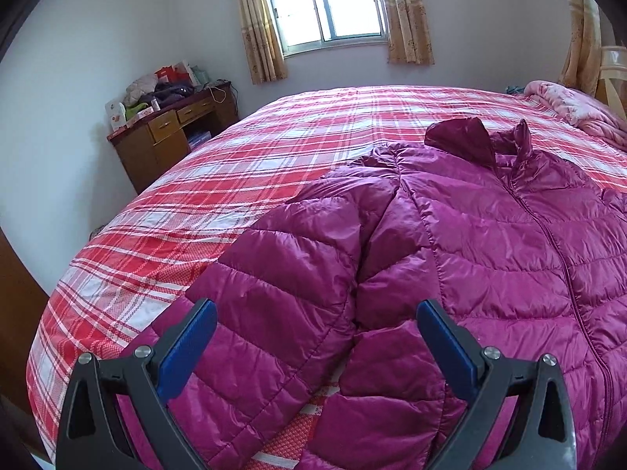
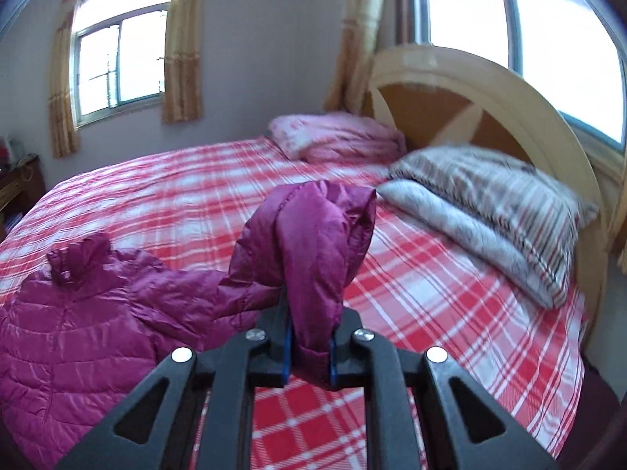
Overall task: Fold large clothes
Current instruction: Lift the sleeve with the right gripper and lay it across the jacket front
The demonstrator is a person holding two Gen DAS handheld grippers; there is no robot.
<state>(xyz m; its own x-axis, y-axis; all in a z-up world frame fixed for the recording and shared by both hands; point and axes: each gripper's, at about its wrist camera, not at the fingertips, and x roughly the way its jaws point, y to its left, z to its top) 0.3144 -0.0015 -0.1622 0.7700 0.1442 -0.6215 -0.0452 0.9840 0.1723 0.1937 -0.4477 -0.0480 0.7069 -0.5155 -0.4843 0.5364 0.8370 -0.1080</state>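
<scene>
puffer jacket point(image 1: 490, 243) sleeve-fold step: right gripper point(image 2: 309, 356) clamps the cuff point(image 2: 313, 258), left gripper point(image 1: 315, 337) gapes empty (over other sleeve); next, lay cuff across chest.

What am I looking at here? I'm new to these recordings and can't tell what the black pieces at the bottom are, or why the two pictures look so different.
No robot is at work: a person holds a two-finger clamp in each hand, with a wide-angle camera on each looking along the fingers. That bends the room's lines.

The left-hand picture shows the left tool, its blue-padded fingers spread wide and empty above a magenta down jacket lying zipped on a bed with a red plaid bedspread.

The right-hand picture shows the right tool pinched shut on the jacket's sleeve, lifted off the bed. Behind lie a striped pillow, a folded pink quilt and the wooden headboard.
</scene>
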